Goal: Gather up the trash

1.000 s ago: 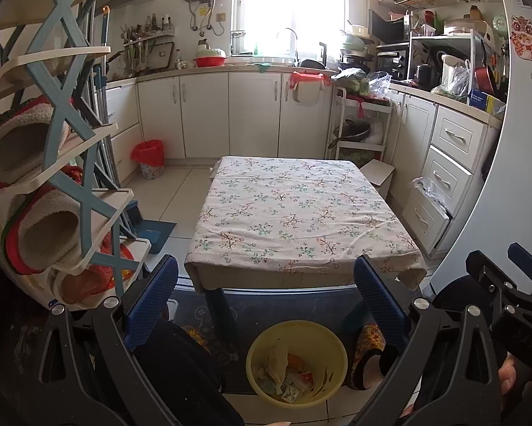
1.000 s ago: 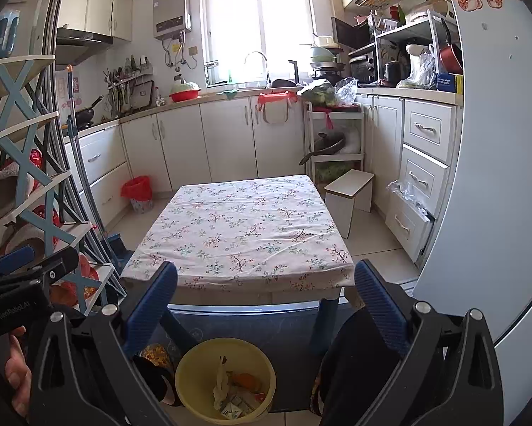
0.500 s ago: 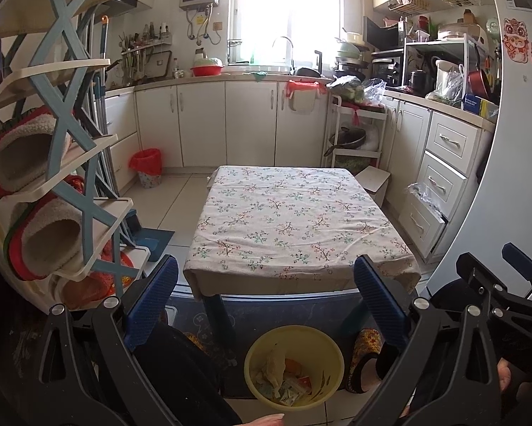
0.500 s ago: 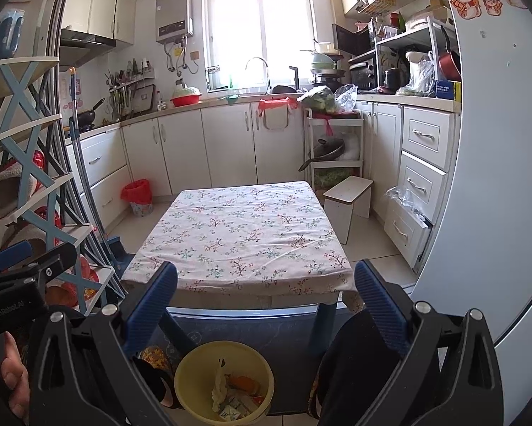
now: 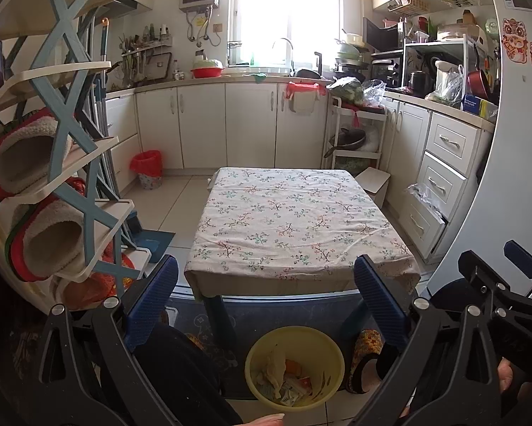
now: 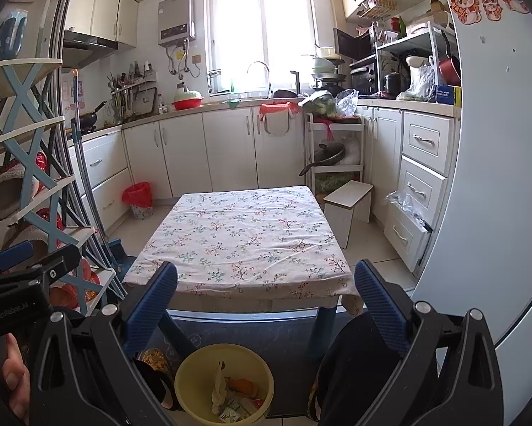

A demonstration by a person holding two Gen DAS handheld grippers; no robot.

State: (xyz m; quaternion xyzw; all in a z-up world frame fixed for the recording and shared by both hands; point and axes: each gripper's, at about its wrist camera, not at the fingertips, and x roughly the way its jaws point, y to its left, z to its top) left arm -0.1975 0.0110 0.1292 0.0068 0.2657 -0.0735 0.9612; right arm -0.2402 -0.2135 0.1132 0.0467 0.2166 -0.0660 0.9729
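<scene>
A yellow bin [image 5: 294, 365] holding crumpled paper and wrappers stands on the floor in front of a low table [image 5: 298, 223] with a floral cloth. It also shows in the right wrist view [image 6: 225, 383]. The tabletop is bare in both views [image 6: 241, 238]. My left gripper [image 5: 266, 284] is open and empty, held above the bin. My right gripper [image 6: 262, 284] is open and empty, also above the bin. The right gripper shows at the right edge of the left view [image 5: 507, 284].
A shoe rack with slippers [image 5: 53, 177] stands close on the left. A fridge [image 6: 497, 177] stands close on the right. A red-lined bin [image 5: 147, 168], a white stool [image 6: 349, 206] and a trolley [image 5: 354, 138] stand near the far cabinets. A dark mat [image 6: 266, 330] lies under the table.
Both grippers have risen and pulled back slightly; the table and bin sit a little lower and farther in both views. Jaws stay open and empty.
</scene>
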